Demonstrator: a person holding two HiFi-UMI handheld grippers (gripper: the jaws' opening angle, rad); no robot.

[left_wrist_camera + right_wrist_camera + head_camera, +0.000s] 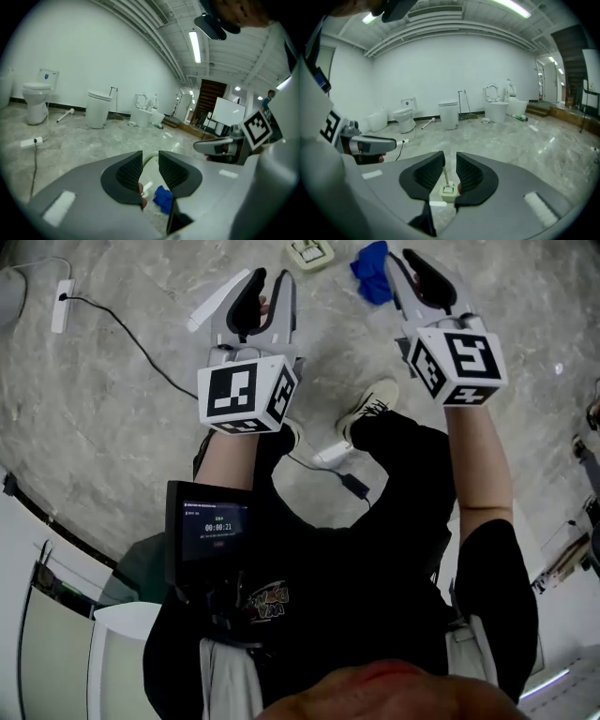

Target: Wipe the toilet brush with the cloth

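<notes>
The toilet brush (310,251) stands in its pale square holder on the grey floor, at the top edge of the head view. In the right gripper view the toilet brush (448,190) shows through the gap between the jaws. A crumpled blue cloth (372,273) lies on the floor just right of the brush. The cloth (162,198) also appears low between the left jaws. My left gripper (270,279) (150,164) hovers in the air, jaws slightly apart and holding nothing. The right gripper (405,261) (450,164) is likewise open and empty, above and beside the cloth.
A white power strip (62,304) with a black cable lies on the floor at far left. The person's shoe (370,407) stands below the grippers. Several toilets (35,96) (405,119) line the far white wall.
</notes>
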